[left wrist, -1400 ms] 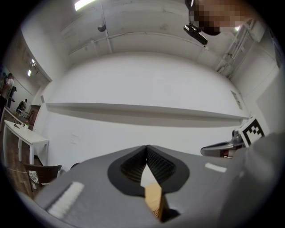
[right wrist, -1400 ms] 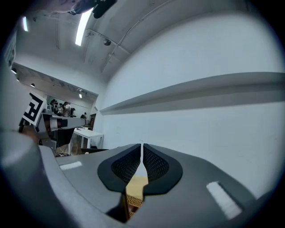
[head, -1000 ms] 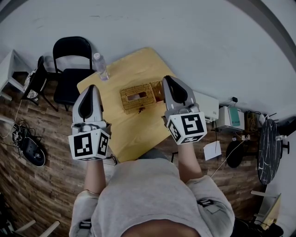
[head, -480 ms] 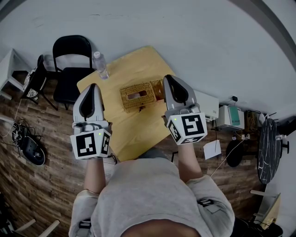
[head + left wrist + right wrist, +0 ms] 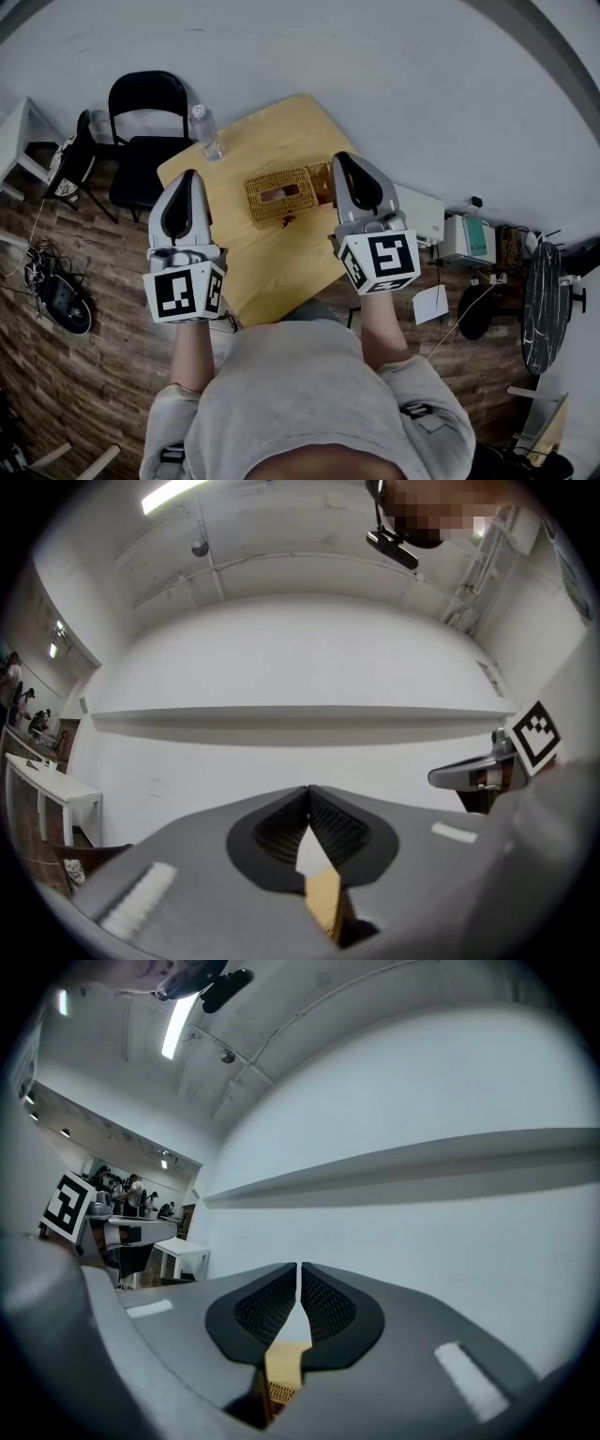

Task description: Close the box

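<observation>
no word or brand can be read anywhere; the only print is the black-and-white square markers on the cube at the back of each gripper. at far left a tangle of dark cables [image 5: 52, 298] lies on the wood-plank floor [image 5: 94, 394], and a black chair [image 5: 139, 167] with a rounded loop back stands off the desk's left corner. a clear plastic bottle [image 5: 204, 133] stands upright near that corner of the yellow wooden desk [image 5: 272, 253]. the left gripper [image 5: 185, 187], smooth grey with black ribbed pads, is held in the air and shows over the desk's left edge. in the left gripper view its jaws are pressed together at the tips with nothing between them, facing a plain white wall. the box [image 5: 279, 193], rectangular and of woven wicker with an oblong slot in its top, sits near the middle of the desk between the two grippers, touched by neither. its right end is hidden behind the right gripper [image 5: 349, 178]. that gripper is also raised, its jaws drawn together to a hairline slit and holding nothing. right of the desk are a white rectangular unit [image 5: 420, 212], a white sheet of paper [image 5: 431, 305] and a round, dark, marbled tabletop [image 5: 544, 300].
</observation>
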Motion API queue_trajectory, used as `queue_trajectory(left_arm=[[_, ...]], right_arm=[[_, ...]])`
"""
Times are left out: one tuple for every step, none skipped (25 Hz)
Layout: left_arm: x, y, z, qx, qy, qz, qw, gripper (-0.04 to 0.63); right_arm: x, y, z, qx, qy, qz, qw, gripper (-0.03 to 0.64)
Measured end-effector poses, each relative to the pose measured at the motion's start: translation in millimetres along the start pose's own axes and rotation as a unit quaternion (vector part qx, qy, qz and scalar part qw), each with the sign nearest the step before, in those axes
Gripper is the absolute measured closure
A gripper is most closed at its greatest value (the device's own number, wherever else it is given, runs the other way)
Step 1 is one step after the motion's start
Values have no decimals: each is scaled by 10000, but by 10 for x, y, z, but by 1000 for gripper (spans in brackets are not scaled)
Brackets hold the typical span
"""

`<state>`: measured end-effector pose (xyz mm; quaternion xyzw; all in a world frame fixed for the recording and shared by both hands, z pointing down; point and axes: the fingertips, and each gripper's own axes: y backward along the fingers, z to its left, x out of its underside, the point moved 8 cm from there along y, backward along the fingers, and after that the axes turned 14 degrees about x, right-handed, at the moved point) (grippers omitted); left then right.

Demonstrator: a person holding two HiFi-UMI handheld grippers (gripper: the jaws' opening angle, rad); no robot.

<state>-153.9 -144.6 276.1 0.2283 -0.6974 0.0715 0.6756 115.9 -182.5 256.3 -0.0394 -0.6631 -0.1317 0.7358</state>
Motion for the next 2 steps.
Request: queue_trajectory(left_arm=[[-3,0,-1,1,3,-3,10000,537],[-5,0,-2,1,5,-7,10000,537]], right_arm=[[3,2,-1,1,4,0,10000,597],[5,5,-2,2,8,0,10000,597]])
